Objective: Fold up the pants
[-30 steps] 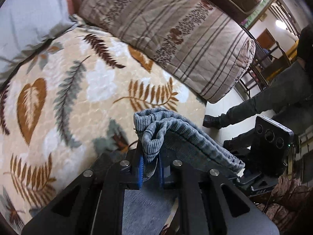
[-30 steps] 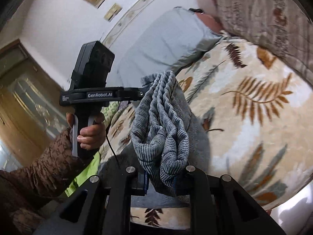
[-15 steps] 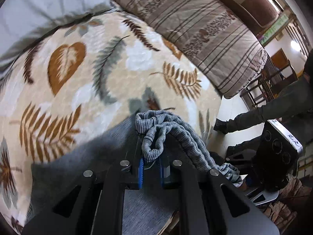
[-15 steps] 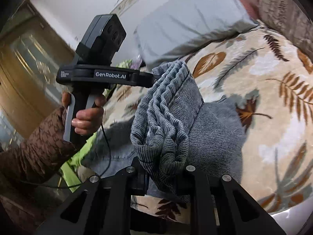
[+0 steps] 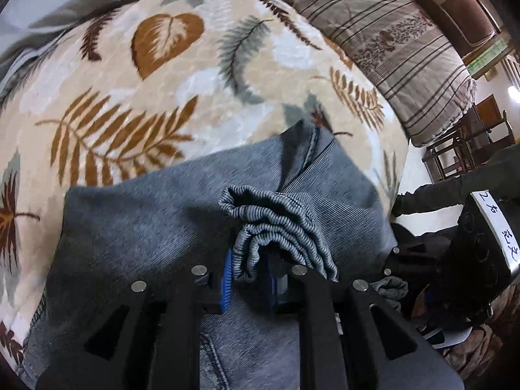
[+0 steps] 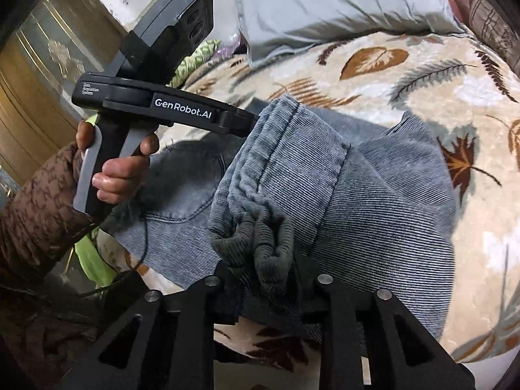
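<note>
The pants [image 5: 156, 227] are grey-blue denim and lie partly folded on a leaf-patterned bedspread [image 5: 136, 104]. My left gripper [image 5: 248, 276] is shut on a bunched ribbed edge of the pants [image 5: 276, 224], held low over the spread fabric. My right gripper [image 6: 265, 276] is shut on another bunched part of the pants [image 6: 260, 237]; the folded layer [image 6: 373, 201] drapes over the bed. The left gripper's body [image 6: 156, 107] and the hand holding it show in the right wrist view, gripping the same edge at the far side.
A grey pillow [image 6: 341, 3] lies at the head of the bedspread [image 6: 471, 65]. A striped brown rolled quilt [image 5: 390, 42] lies along the bed's far side. A wooden chair [image 5: 461, 149] and floor are beyond the bed's edge. A wooden door [image 6: 29, 91] stands left.
Both grippers have carried the held edge of the pants forward and down over the bed. More denim now lies spread on the bedspread beneath them.
</note>
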The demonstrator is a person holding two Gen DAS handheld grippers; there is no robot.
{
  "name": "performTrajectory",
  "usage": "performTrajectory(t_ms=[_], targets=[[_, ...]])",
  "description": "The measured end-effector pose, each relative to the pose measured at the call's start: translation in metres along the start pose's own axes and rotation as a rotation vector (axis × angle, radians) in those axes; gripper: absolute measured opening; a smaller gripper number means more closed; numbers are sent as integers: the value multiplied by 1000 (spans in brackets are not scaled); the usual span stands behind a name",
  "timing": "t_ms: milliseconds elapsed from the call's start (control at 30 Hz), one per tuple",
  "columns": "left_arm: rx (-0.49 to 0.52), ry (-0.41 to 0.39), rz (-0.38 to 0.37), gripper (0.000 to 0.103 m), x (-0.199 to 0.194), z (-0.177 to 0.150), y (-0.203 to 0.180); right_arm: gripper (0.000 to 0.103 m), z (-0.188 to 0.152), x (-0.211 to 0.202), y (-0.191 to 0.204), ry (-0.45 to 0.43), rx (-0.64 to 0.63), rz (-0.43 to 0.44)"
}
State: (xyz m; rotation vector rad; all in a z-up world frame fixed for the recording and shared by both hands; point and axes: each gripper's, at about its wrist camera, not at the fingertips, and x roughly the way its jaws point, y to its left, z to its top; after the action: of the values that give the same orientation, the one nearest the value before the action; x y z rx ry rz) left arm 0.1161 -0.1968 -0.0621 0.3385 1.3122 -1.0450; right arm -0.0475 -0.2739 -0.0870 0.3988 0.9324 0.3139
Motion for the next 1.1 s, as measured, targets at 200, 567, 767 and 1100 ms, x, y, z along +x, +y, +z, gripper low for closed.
performTrajectory(t_ms=[200,567,767,1100], targets=[[-35,26,33,19,6,-13,14,45,-1,23,5,40,-34,-1],[-343,-110,-6,37,-61,-55,47,66,11,-63,2,-86,-13,93],[-489,-153,-36,48,-52,-49,38,67,36,-84,-61,-214,153,97],[-706,-114,-135,60,-10,-45,36,54,58,-20,-146,-126,366,92]])
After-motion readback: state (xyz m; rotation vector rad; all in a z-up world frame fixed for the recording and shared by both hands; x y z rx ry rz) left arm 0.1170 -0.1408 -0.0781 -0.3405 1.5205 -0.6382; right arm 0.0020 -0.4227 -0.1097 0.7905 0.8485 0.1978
